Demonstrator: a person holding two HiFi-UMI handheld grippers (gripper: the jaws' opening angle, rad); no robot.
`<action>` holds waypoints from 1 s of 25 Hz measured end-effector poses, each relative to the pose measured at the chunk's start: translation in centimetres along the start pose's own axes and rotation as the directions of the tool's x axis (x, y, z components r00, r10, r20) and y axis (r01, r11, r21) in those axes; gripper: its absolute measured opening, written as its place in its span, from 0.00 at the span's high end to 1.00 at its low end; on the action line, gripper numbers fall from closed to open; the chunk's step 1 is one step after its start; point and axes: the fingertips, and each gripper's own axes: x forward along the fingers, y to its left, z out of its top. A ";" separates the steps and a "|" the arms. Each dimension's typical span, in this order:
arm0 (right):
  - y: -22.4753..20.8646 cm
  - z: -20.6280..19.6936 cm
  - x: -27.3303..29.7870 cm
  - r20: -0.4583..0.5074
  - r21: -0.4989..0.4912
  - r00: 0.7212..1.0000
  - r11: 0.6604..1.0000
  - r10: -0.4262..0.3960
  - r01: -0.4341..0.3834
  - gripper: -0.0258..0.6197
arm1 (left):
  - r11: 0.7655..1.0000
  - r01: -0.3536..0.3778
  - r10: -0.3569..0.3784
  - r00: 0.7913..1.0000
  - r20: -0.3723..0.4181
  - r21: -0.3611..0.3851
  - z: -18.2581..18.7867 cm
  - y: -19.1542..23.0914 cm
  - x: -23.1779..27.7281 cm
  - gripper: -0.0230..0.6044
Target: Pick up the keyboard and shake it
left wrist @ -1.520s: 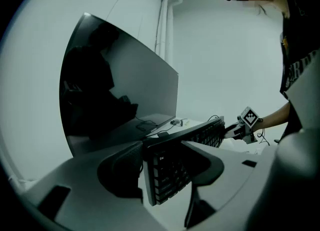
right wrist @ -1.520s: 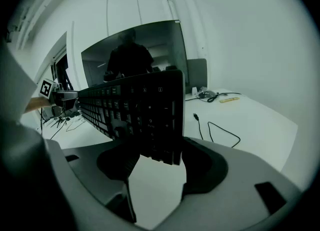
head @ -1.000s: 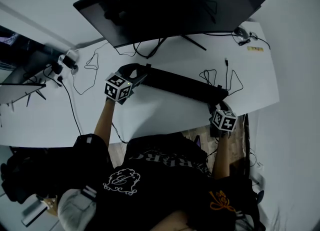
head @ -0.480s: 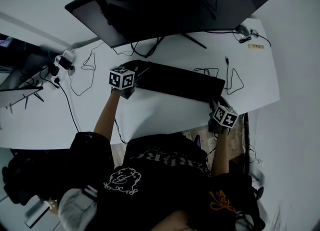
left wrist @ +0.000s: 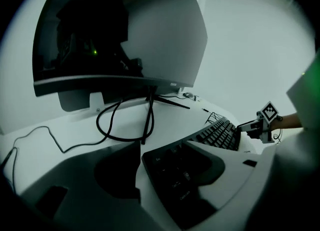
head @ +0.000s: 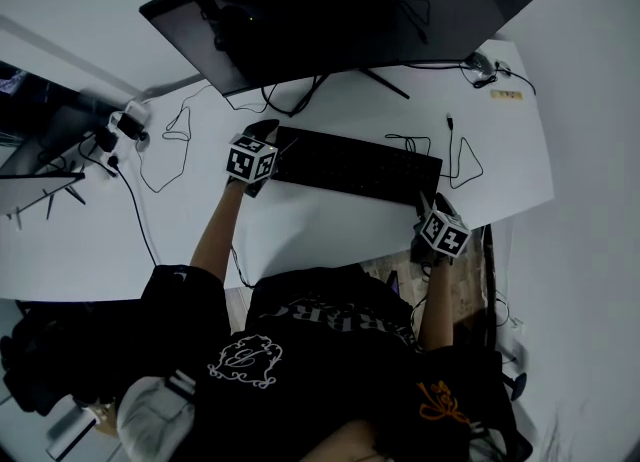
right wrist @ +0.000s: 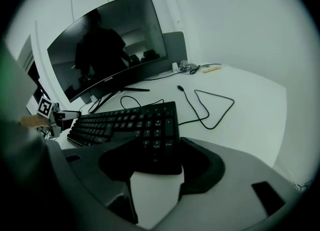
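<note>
Two grippers: one stands at each short end of the black full-size plastic keyboard (head: 355, 165), which lies flat on the white desk (head: 330, 235) in front of the curved black monitor (head: 340, 10).
At left: the left gripper (left wrist: 165, 150) has its jaws fairly wide and has just eased them wider. The keyboard's left end sits between them, with a sliver of desk showing beside one jaw, so it is straddled and not clamped.
At right: the right gripper (right wrist: 156, 142) has just drawn its jaws in a little. They span the number-pad end front to back and look to press on both long edges.
Handling: probably light and stiff along its length. The smooth plastic edges could slip during a shake, and the keycaps could pop off if squeezed.
Where to hold: on the case's long edges near each end, pads off the keys, both ends clamped before lifting.
Snag risk: a thin black cable (right wrist: 215, 110) loops on the desk just beside the right end. Whether it belongs to the keyboard I cannot tell.
</note>
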 end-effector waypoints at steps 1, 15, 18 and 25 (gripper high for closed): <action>0.0 0.2 -0.3 0.018 0.002 1.000 1.000 -0.001 0.001 0.61 | 1.000 -0.007 0.007 1.000 0.013 0.016 0.4 -0.2 -0.5 0.56; 9.0 4.4 -10.1 0.260 -0.011 0.947 0.982 0.187 -0.191 0.71 | 0.986 0.106 -0.134 0.965 0.227 0.132 4.3 -11.1 -9.4 0.63; 11.5 3.5 -12.4 0.279 -0.030 0.935 0.975 0.219 -0.220 0.73 | 0.979 0.143 -0.175 0.956 0.234 0.147 3.5 -14.0 -10.9 0.65; 16.4 1.0 -15.9 0.315 -0.053 0.912 0.964 0.262 -0.259 0.81 | 0.959 0.240 -0.272 0.926 0.261 0.148 1.2 -18.7 -13.7 0.78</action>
